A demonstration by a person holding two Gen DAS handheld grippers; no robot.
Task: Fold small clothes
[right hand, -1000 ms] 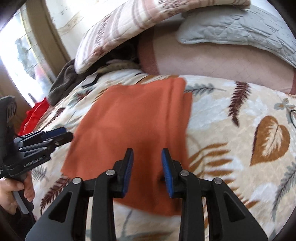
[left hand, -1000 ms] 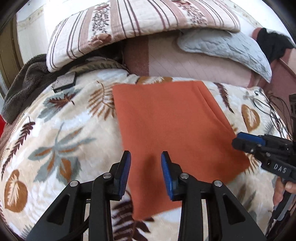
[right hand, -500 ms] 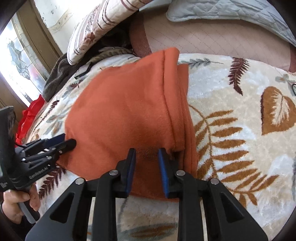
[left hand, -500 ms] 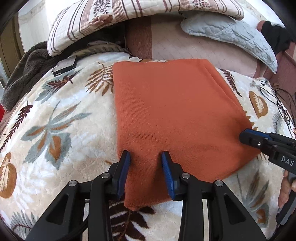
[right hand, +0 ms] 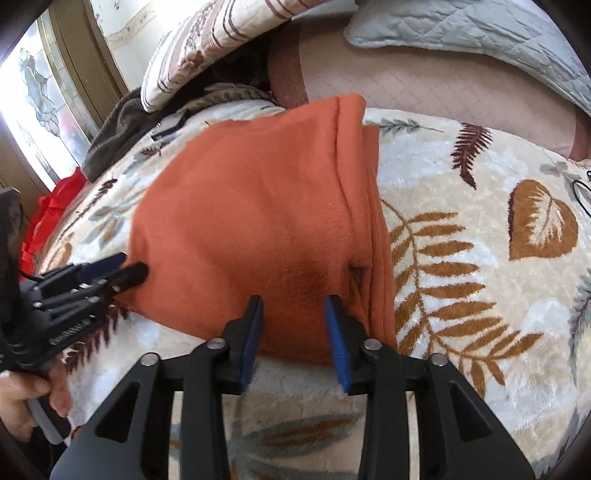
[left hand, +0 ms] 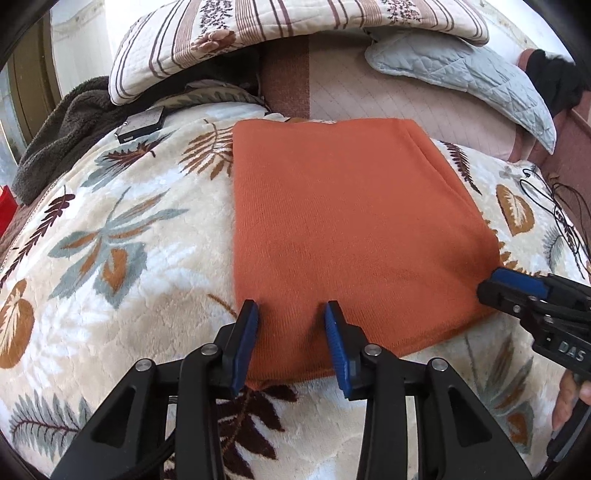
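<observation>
An orange garment (left hand: 343,221) lies flat and folded on the leaf-print blanket (left hand: 110,251). It also shows in the right wrist view (right hand: 258,206), with a doubled edge along its right side. My left gripper (left hand: 291,314) is open, its fingers over the garment's near-left corner. My right gripper (right hand: 293,306) is open over the garment's near-right corner, and its tip shows at the right of the left wrist view (left hand: 495,284). The left gripper shows at the left of the right wrist view (right hand: 129,269). Neither gripper holds cloth.
A striped quilt (left hand: 280,33) and a grey-blue pillow (left hand: 465,77) lie at the bed's far end. A dark fleece (left hand: 62,129) and a small grey device (left hand: 142,123) are at far left. Black cables (left hand: 565,206) lie at right. A red cloth (right hand: 48,206) is beyond the bed's left edge.
Both grippers have come down and forward to the garment's near edge, one at each near corner. Both stay open. The garment has not moved.
</observation>
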